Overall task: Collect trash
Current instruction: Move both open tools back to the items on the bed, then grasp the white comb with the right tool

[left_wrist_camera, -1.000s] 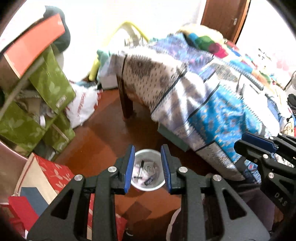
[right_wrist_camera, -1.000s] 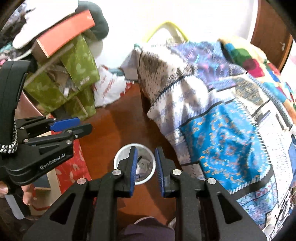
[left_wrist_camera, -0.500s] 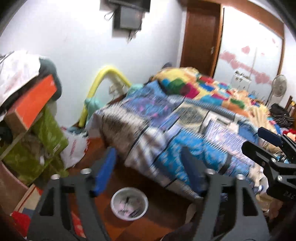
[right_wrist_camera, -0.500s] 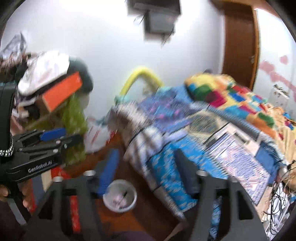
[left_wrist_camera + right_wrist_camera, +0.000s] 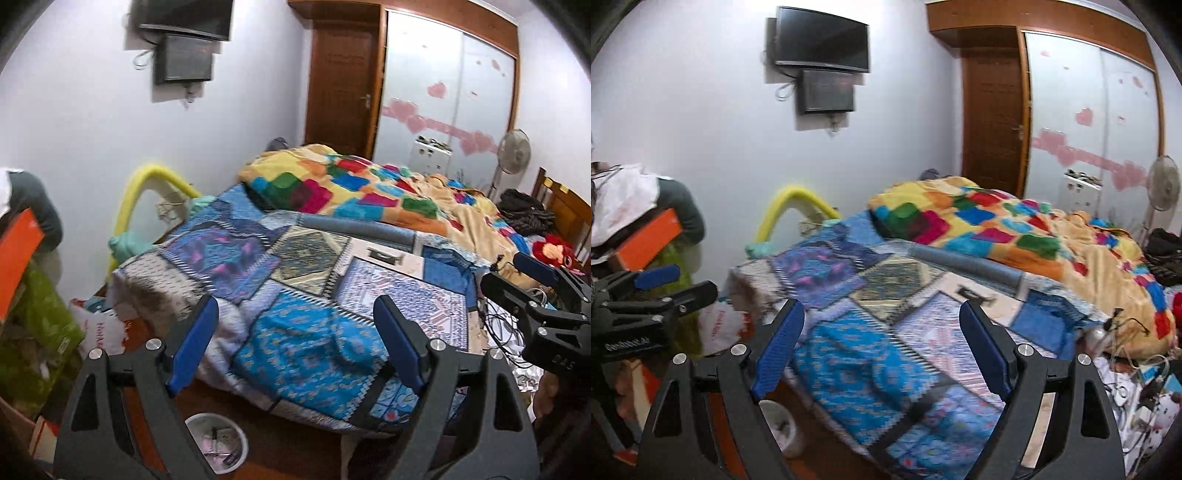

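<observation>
A small white waste bin [image 5: 218,441] with scraps inside stands on the brown floor by the bed corner; it shows in the right wrist view [image 5: 783,428] too, partly behind a finger. My left gripper [image 5: 295,343] is open and empty, raised over the bed's edge. My right gripper [image 5: 882,347] is open and empty, also facing the bed. Each gripper shows at the side of the other's view: the right one [image 5: 535,291], the left one [image 5: 657,291].
A bed with a patchwork quilt [image 5: 314,280] and colourful blanket [image 5: 369,192] fills the middle. Cables and small items [image 5: 1137,384] lie at the bed's right. Stacked boxes and green bags [image 5: 33,321] stand left. A wooden door [image 5: 340,88], wardrobe and fan [image 5: 513,151] are behind.
Both grippers have opened wide and tilted up from the bin toward the bed. The bin has dropped to the bottom of both views.
</observation>
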{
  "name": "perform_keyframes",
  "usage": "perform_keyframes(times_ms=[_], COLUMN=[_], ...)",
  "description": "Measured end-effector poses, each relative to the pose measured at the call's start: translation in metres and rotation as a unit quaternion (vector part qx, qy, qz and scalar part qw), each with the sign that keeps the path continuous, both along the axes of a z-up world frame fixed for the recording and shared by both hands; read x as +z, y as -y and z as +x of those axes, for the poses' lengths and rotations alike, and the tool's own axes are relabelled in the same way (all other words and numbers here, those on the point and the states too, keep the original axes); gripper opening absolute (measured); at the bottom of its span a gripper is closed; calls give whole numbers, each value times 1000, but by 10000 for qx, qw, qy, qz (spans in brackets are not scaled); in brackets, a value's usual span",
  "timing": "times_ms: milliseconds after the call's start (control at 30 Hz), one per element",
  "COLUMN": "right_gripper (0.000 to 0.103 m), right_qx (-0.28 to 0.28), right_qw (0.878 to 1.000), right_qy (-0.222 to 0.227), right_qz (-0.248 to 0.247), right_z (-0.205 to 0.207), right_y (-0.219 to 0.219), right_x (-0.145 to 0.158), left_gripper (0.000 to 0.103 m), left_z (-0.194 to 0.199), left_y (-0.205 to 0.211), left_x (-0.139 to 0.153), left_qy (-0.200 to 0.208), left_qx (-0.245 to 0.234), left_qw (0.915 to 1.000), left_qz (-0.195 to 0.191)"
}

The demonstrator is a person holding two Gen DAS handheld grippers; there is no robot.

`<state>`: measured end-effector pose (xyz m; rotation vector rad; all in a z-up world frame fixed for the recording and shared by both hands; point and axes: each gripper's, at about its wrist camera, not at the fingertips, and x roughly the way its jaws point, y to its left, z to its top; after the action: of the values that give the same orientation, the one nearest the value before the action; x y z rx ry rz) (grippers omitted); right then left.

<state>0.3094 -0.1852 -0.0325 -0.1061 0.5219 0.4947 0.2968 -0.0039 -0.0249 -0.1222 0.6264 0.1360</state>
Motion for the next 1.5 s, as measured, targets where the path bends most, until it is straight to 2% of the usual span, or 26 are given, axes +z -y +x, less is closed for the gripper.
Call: perform_keyframes(times_ms=[167, 333, 533, 700, 867, 1067, 1100, 1233, 1333, 1433, 1500], right_gripper=[84, 84, 84, 83, 68, 51, 49, 31, 26, 13, 12], right_qx=[-198, -363, -572, -684, -871, -1309, -1381, -1640, -1786, -1826, -1807], right_qw=[9997, 9983, 9950, 9900, 9801, 9526, 9480, 9341, 9379, 9430, 9444], right_qy=[-102, -302, -715, -1221, -1759, -2542, -2641, -2937, -2770, -2633, -2596], right_qz=[-136, -352, -409, -170, 290, 1043, 1121, 1194, 1086, 901, 895], right_z=[32, 72, 132, 189, 243, 312, 320, 339, 341, 342, 342], right_y=[25, 46, 61, 70, 74, 71, 70, 66, 63, 59, 61], right_x=[-11, -30, -70, -104, -132, -172, -179, -204, -207, -208, -206], left_gripper=[86, 86, 86, 86, 86, 86, 86, 86, 86, 86, 86], left_z=[44, 88, 143, 185, 218, 243, 246, 255, 259, 266, 271], left_y=[20, 31, 41, 46, 48, 49, 48, 45, 42, 41, 41], left_x=[-13, -43, -86, -115, -136, -156, -159, -171, -179, -183, -184], left_qy=[-145, -341, -586, -710, -760, -728, -741, -819, -852, -918, -959], left_qx=[-240, -356, -452, -562, -624, -633, -636, -619, -592, -563, -543], left_qw=[9996, 9988, 9973, 9959, 9952, 9953, 9952, 9946, 9946, 9942, 9939], left_qz=[-9, -41, -27, 24, 38, 68, 74, 120, 86, 47, -38])
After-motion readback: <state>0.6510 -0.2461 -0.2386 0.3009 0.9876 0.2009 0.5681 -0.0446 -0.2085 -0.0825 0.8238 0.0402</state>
